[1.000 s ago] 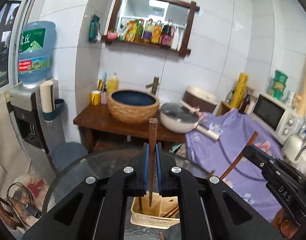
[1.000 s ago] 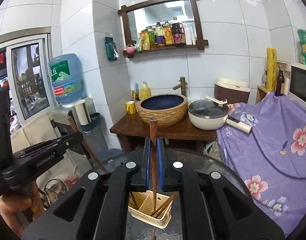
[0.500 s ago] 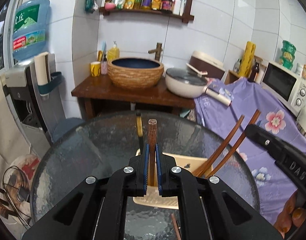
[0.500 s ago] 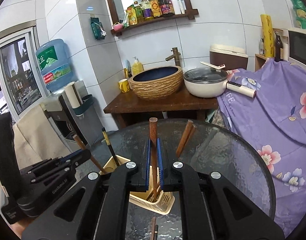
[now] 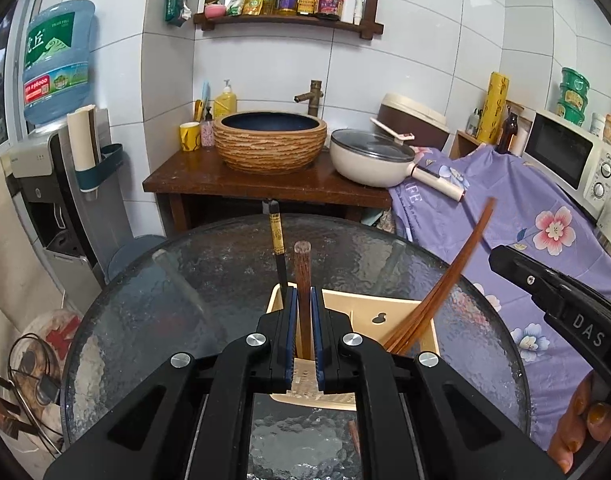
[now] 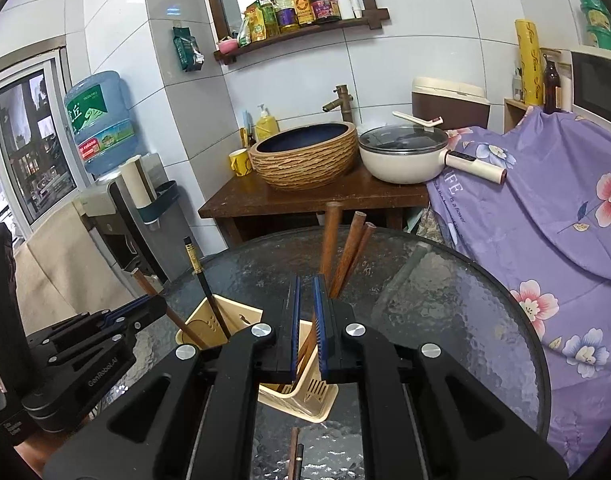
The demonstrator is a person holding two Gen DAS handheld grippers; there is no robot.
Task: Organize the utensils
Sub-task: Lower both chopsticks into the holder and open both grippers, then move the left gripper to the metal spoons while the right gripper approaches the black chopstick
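A cream utensil holder (image 5: 389,316) stands on the round glass table (image 5: 185,292); it also shows in the right wrist view (image 6: 305,396). My left gripper (image 5: 304,300) is shut on a brown chopstick (image 5: 303,276) held upright over the holder's left compartment. A black chopstick (image 5: 277,248) stands beside it. Brown chopsticks (image 5: 445,284) lean in the right compartment. My right gripper (image 6: 306,288) is slightly open with nothing between its pads; brown chopsticks (image 6: 329,240) stand in the holder just beyond it.
Loose chopsticks (image 6: 294,456) lie on the glass near me. Behind the table stands a wooden counter (image 5: 265,184) with a basin (image 5: 269,140) and a pan (image 5: 373,156). A purple floral cloth (image 5: 525,216) is at right, a water dispenser (image 5: 53,152) at left.
Both grippers came down toward the holder. My right gripper let go of its brown chopstick, which now stands in the holder. My left gripper lowered its chopstick into the left compartment.
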